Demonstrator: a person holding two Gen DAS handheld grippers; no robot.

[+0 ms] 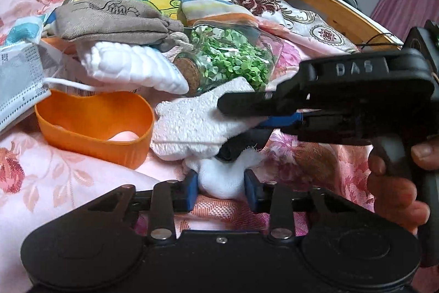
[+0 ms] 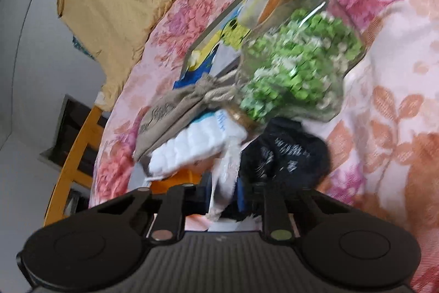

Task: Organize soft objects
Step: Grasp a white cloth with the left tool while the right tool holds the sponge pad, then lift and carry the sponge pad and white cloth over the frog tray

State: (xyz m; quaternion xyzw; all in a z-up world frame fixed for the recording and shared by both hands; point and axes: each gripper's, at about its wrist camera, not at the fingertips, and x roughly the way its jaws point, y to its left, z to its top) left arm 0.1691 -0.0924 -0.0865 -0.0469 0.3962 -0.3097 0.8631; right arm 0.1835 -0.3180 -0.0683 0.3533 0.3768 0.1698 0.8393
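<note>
A bed (image 1: 68, 161) in pink floral cover carries an orange tub (image 1: 93, 128), corked jar (image 1: 233, 56) and white cloths (image 1: 131, 67).

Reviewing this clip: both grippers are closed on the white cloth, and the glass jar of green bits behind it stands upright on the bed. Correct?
Not quite. The glass jar is not upright: it lies on its side, cork pointing toward the white quilted pad, as the left wrist view shows. The rest holds: the left gripper pinches the lower bunch of the white cloth, and the right gripper clamps its upper part.
</note>
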